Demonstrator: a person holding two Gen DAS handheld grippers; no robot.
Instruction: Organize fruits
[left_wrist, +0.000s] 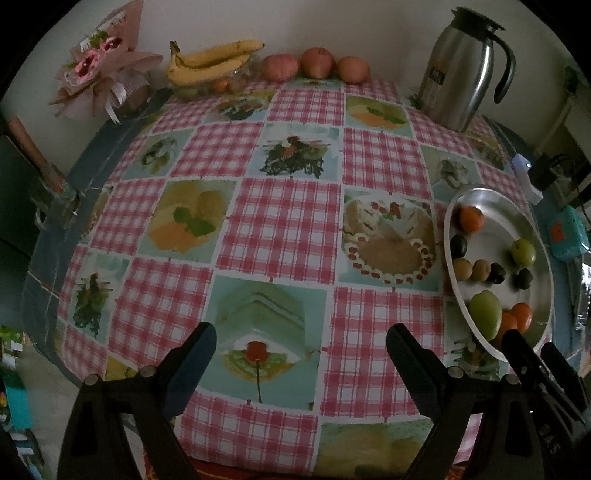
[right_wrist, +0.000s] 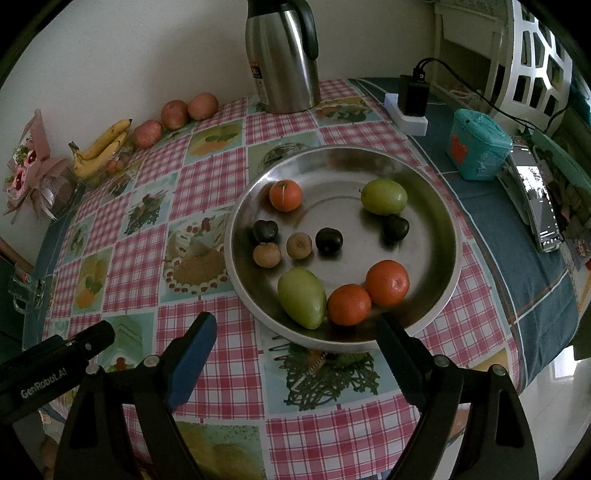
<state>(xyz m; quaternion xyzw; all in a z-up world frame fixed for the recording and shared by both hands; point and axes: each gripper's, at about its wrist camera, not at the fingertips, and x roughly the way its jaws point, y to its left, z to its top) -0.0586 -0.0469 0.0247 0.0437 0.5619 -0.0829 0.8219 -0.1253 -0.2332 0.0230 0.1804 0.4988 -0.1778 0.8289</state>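
Observation:
A round steel plate (right_wrist: 436, 206) holds mixed small fruit: three oranges (right_wrist: 387, 283), two green fruits (right_wrist: 302, 297), two brown longans (right_wrist: 266, 254) and three dark plums (right_wrist: 328, 240). In the left wrist view the plate (left_wrist: 491, 206) lies at the right. My right gripper (right_wrist: 297, 334) is open and empty, just in front of the plate's near rim. My left gripper (left_wrist: 301, 345) is open and empty over the checked tablecloth, left of the plate. The right gripper's tip (left_wrist: 532, 354) shows at the lower right of the left wrist view.
Bananas (left_wrist: 212, 61) on a glass bowl and three red apples (left_wrist: 317, 62) line the far wall. A steel thermos jug (right_wrist: 282, 55), a pink bouquet (left_wrist: 99, 74), a teal box (right_wrist: 476, 146), a charger (right_wrist: 412, 103) and a phone (right_wrist: 539, 206) stand around the table.

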